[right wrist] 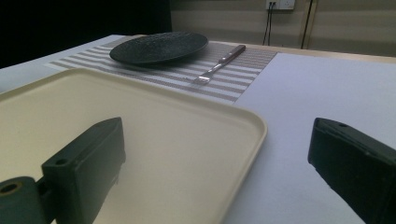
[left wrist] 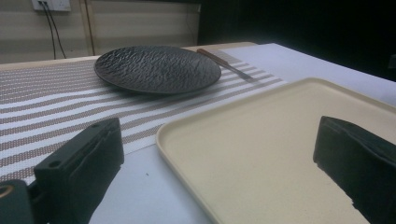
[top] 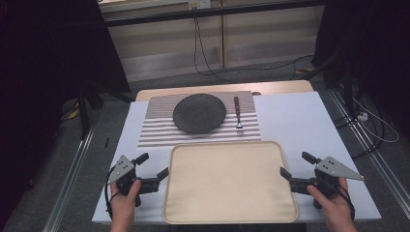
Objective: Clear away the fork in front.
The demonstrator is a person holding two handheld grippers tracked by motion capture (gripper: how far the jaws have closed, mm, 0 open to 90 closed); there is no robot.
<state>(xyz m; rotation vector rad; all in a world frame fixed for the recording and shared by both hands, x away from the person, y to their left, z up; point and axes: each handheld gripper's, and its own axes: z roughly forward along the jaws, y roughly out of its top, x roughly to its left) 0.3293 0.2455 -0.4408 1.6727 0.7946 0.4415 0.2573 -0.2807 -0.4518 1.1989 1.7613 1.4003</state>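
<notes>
A cream tray [top: 229,212] lies empty at the near middle of the table, its rim seen close in both gripper views [left wrist: 187,122] [right wrist: 254,122]. Behind it a black textured plate [top: 199,113] [left wrist: 158,68] [right wrist: 159,46] rests on a striped placemat [top: 154,128] [left wrist: 42,93] [right wrist: 247,74]. A fork [top: 238,115] [left wrist: 224,61] [right wrist: 219,63] with a brown handle lies on the mat to the plate's right. My left gripper [top: 152,165] [left wrist: 219,158] stands open at the tray's left edge. My right gripper [top: 296,164] [right wrist: 217,163] is open at the tray's right edge. Both hold nothing.
A white sheet [top: 295,121] covers the table, with the wooden top showing at the far edge [top: 270,86]. Cables [top: 203,58] run over the floor behind, and dark stands flank the table on both sides.
</notes>
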